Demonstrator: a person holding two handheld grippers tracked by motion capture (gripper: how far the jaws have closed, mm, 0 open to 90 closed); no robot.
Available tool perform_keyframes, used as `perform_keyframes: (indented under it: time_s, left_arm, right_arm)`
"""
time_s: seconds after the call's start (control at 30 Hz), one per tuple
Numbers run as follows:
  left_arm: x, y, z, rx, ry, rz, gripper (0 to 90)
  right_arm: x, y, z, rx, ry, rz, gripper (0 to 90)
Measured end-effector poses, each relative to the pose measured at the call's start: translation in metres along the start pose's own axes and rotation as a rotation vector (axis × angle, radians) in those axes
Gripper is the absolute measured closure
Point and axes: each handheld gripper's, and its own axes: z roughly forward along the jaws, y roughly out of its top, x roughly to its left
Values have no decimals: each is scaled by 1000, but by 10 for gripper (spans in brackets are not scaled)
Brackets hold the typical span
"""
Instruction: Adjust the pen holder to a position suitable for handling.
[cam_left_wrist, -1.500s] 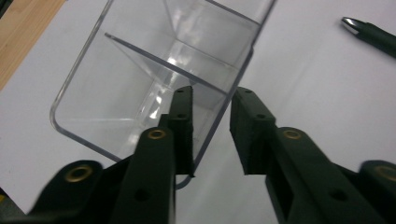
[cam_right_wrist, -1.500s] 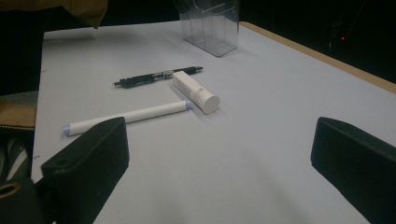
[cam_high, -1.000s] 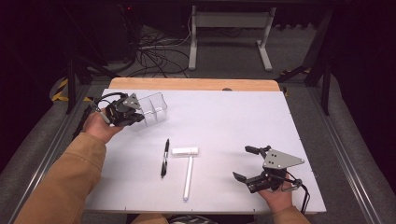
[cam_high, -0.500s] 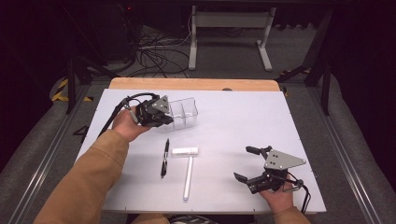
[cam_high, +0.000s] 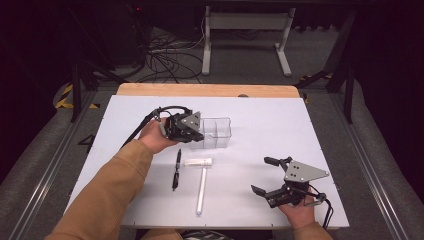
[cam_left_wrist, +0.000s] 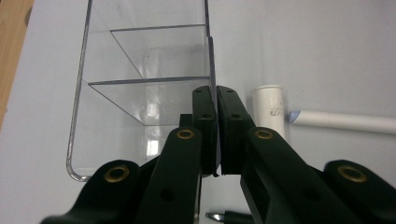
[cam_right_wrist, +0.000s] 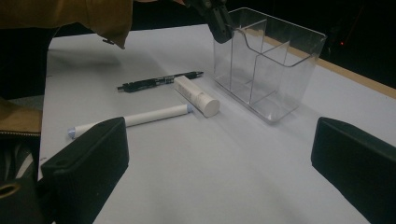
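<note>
Clear plastic organizer (cam_high: 216, 133) stands upright on the white table (cam_high: 260, 120), left of centre and toward the far side, its inner dividers visible. We note the left gripper (cam_high: 196, 131) pinching the organizer's left end wall (cam_left_wrist: 211, 84), jaws pressed together on the thin plastic. Near of it lie a black pen (cam_high: 176, 169), a short white tube (cam_high: 198, 162) and a long white marker (cam_high: 201, 190). The right gripper (cam_high: 264, 176) rests at the near right, jaws spread wide with nothing between them.
</note>
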Motion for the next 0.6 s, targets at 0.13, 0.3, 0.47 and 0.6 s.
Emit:
perform_keyframes:
  time_s: [0.13, 0.3, 0.47, 0.6]
  left_arm:
    - [2, 1, 5, -29, -37, 9, 878]
    - [4, 1, 10, -38, -61, 14, 878]
    - [5, -2, 14, -50, -19, 103, 865]
    - [9, -4, 15, -64, -4, 95, 839]
  right_arm:
    - [0, 0, 0, 0, 1, -1, 48]
    - [0, -1, 0, 1, 4, 0, 47]
    - [0, -1, 0, 0, 6, 0, 47]
    - [0, -1, 0, 1, 8, 1, 47]
